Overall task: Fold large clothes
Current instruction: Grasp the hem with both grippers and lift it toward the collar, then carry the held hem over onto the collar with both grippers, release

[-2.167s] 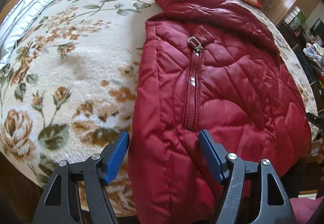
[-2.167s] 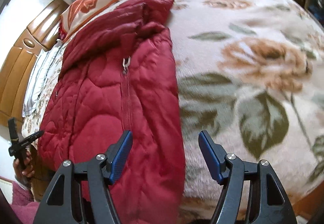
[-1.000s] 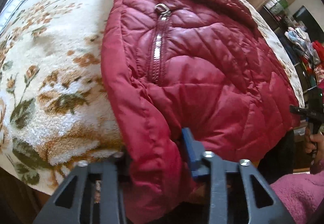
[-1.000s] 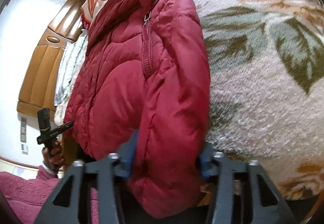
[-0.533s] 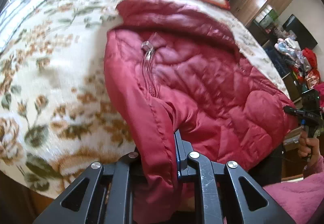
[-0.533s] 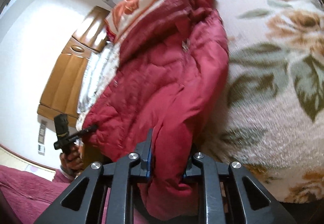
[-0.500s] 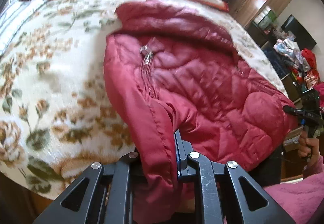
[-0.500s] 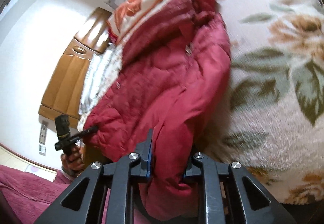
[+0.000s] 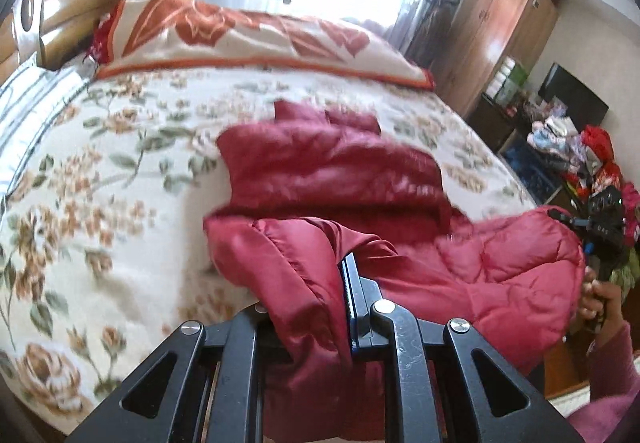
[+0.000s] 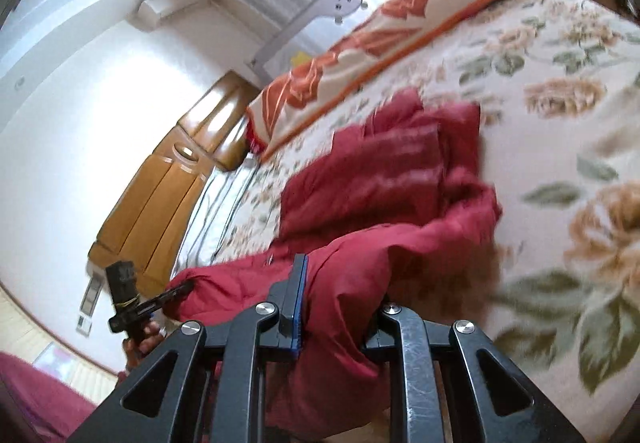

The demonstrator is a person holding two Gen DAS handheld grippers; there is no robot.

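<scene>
A dark red quilted jacket (image 9: 332, 171) lies on a floral bedspread (image 9: 100, 179), its near hem raised off the bed and curling over toward its far part. My left gripper (image 9: 316, 307) is shut on the hem's left corner, red fabric bunched between the blue pads. In the right wrist view the same jacket (image 10: 384, 171) shows blurred, and my right gripper (image 10: 336, 307) is shut on the hem's other corner. The other gripper (image 10: 132, 303) appears at the left of that view, held in a hand. The zipper is hidden under the raised fabric.
A folded orange-and-cream blanket (image 9: 240, 39) lies across the far side of the bed, beside a wooden headboard (image 9: 60, 7). A wooden wardrobe (image 9: 500, 31) and a heap of clothes (image 9: 580, 151) stand to the right. A pink sleeve (image 9: 604, 399) is at the lower right.
Both grippers closed on the jacket's near hem and rose with it. The hem has come off the bed edge and now arches over the jacket's far part, hiding the zipper.
</scene>
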